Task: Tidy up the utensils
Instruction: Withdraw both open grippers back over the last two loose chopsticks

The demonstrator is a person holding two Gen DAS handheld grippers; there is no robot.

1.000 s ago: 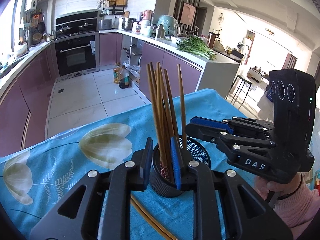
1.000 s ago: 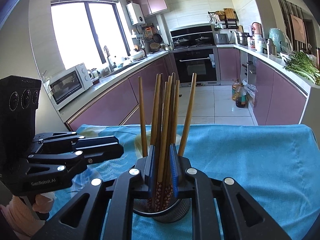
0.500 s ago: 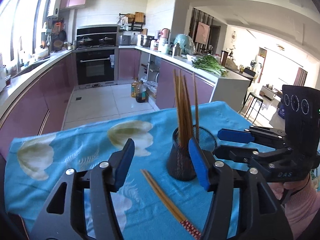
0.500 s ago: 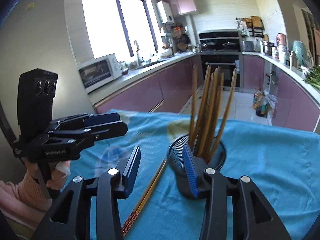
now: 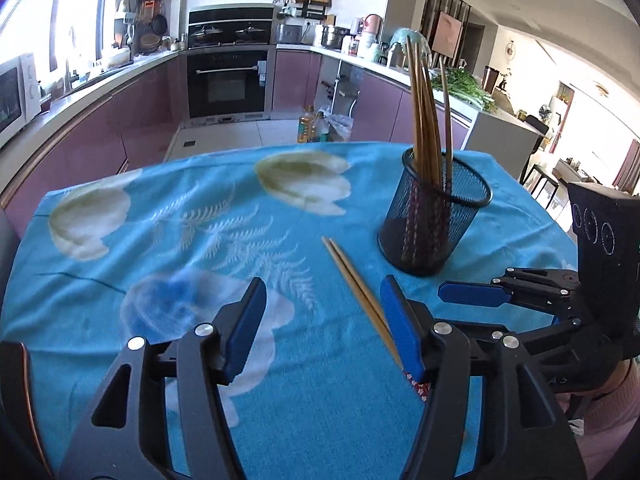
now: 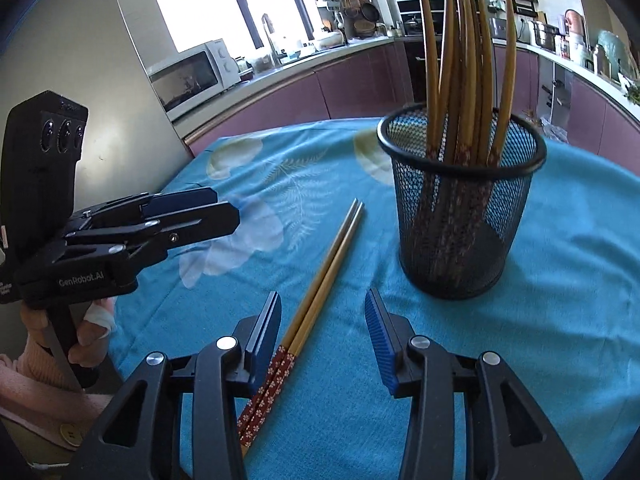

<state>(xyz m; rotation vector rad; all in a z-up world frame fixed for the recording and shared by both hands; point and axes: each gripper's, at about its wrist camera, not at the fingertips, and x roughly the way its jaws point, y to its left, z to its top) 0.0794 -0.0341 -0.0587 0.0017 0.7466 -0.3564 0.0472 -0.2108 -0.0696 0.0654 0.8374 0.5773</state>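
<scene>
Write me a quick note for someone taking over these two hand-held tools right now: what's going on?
Left tool: open, empty, low over the tablecloth.
Right tool: open, empty, with the red-patterned ends of the loose chopsticks between its fingers, not gripped.
Mesh cup: upright on the cloth, holding a bunch of chopsticks.
Done: most chopsticks stand in the cup.
Left: pick up the last pair lying beside the cup and drop it in.

Our left gripper (image 5: 322,328) tilted downward, jaws apart and empty, our right gripper (image 6: 323,334) likewise parted, each handle gripped by one hand (image 6: 86,330), pink sleeves at the wrists.
</scene>
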